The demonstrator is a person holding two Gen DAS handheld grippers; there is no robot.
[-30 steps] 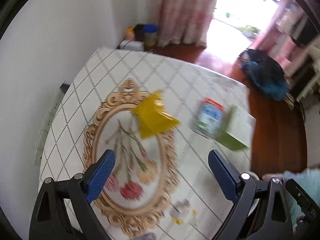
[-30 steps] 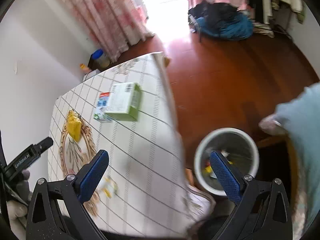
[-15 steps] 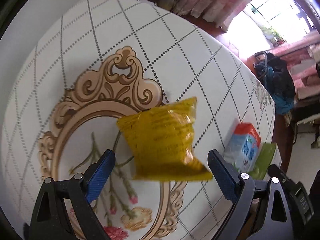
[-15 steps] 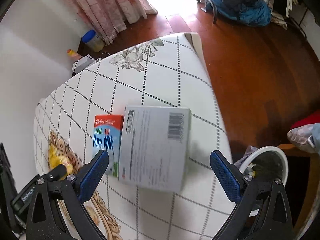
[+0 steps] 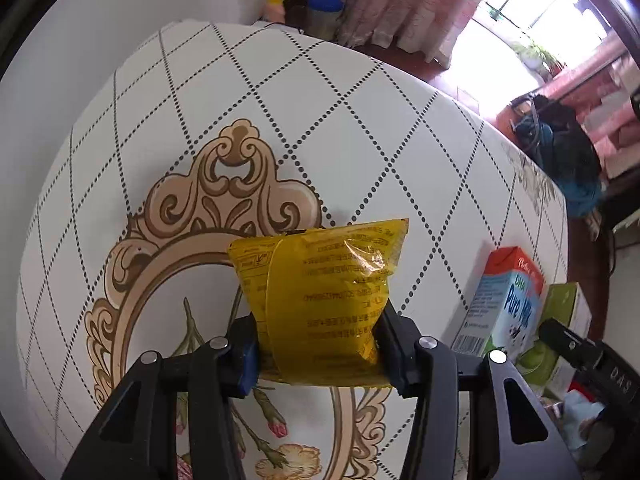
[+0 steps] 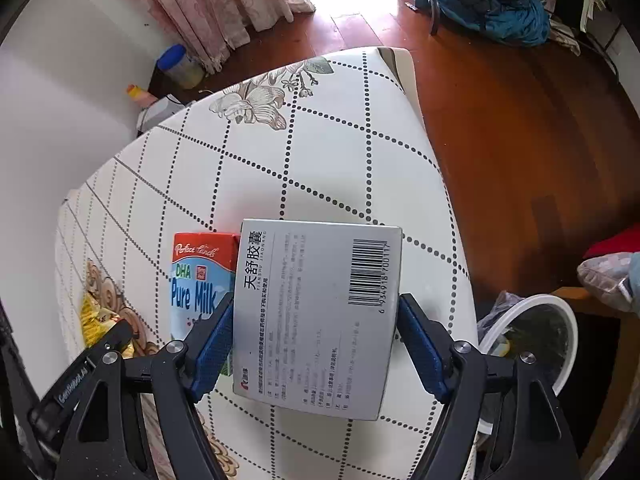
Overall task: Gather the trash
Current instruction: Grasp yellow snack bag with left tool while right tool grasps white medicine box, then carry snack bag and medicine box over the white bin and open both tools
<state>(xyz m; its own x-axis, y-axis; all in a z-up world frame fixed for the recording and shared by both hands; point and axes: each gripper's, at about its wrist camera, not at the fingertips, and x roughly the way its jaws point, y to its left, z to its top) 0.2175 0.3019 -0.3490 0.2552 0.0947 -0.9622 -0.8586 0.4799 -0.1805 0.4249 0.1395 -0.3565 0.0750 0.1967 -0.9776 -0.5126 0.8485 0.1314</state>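
A yellow snack packet [image 5: 320,292] lies on the tablecloth [image 5: 280,92] over its ornate printed frame. My left gripper [image 5: 318,332] is closing, and its pads press the packet's lower sides. In the right wrist view a grey medicine box [image 6: 304,340] with a barcode lies flat near the table's right edge. My right gripper [image 6: 316,312] is closing with the box between its blue pads, which touch both long sides. A red and blue milk carton [image 6: 198,280] lies against the box's left side. The packet [image 6: 94,316] shows at far left.
A white trash bin [image 6: 532,300] with rubbish inside stands on the floor just past the table's right edge. A person's hand [image 6: 604,280] shows beside it. A blue bag [image 6: 500,12] lies on the wooden floor by the curtains. A wall borders the table's left side.
Both grippers came down onto the table. The left jaws narrowed onto the yellow packet. The right jaws swung from over the bin to the grey box and narrowed on it.
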